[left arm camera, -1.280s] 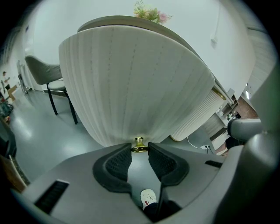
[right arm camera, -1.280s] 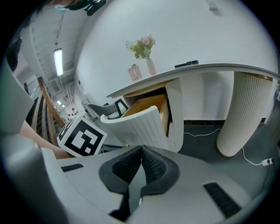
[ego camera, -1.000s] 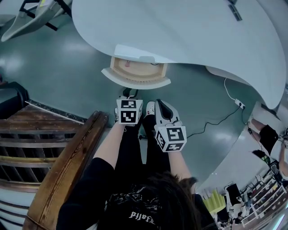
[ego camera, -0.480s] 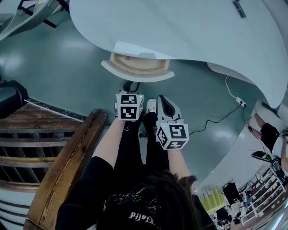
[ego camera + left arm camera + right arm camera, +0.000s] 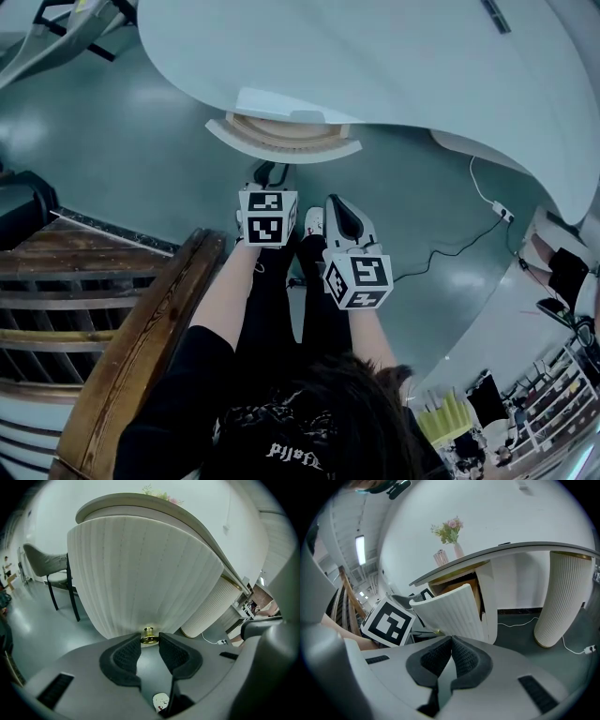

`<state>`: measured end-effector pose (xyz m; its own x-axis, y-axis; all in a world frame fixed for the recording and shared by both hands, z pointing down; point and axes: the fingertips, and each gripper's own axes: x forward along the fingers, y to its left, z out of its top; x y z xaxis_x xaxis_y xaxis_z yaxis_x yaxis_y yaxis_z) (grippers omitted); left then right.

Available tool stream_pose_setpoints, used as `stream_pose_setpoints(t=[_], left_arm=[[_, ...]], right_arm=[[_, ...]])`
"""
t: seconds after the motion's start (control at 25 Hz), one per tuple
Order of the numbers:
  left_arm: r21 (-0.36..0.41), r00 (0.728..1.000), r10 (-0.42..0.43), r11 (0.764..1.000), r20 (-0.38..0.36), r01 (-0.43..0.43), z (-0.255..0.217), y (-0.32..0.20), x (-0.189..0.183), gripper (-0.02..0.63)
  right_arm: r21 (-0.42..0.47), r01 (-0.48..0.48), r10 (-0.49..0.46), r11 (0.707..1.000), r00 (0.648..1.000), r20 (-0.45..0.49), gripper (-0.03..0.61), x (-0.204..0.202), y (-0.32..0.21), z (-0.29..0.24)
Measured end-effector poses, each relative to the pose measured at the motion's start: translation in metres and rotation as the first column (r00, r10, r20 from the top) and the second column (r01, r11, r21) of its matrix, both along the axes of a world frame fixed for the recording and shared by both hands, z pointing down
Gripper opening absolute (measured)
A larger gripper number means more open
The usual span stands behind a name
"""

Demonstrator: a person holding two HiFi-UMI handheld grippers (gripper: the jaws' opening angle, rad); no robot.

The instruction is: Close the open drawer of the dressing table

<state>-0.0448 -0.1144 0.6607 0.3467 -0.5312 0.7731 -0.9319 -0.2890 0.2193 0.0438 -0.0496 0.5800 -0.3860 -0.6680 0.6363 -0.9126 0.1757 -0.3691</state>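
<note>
The dressing table's drawer (image 5: 281, 141) has a white ribbed curved front (image 5: 140, 573) and a small gold knob (image 5: 149, 637). It sticks out a little from under the pale table top (image 5: 375, 56), and only a thin strip of its wooden inside shows. My left gripper (image 5: 270, 175) is at the drawer front, its pads (image 5: 125, 651) closed on the knob from both sides. My right gripper (image 5: 336, 208) hangs beside it, a little back from the drawer (image 5: 450, 609). It is shut with nothing between its pads (image 5: 464, 653).
A dark wooden rail (image 5: 141, 328) runs along the left. A grey chair (image 5: 47, 569) stands left of the table. A cable with a power strip (image 5: 492, 216) lies on the floor at the right, near a ribbed table leg (image 5: 558, 597). A vase of flowers (image 5: 451, 534) stands on top.
The drawer has slid further in under the table top, so much less of its wooden inside shows. My left gripper has followed it toward the table.
</note>
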Motion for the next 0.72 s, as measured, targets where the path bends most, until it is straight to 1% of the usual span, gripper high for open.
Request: stream_pose_setpoints(t=[0.16,0.72], left_arm=[[0.007,1.0,0.004,1.0,-0.002,-0.004,0.001,-0.004,0.004,0.135],[0.037,1.0,0.016,0.999,0.0,-0.016,0.001,-0.019,0.005,0.135]], right_arm=[[0.002,-0.012,0.012,1.0,1.0,0.001,0.026,0.006,-0.003,0.004],[0.011,-0.03,0.03,0.999,1.0,0.006,0.026,0.008,-0.013,0.012]])
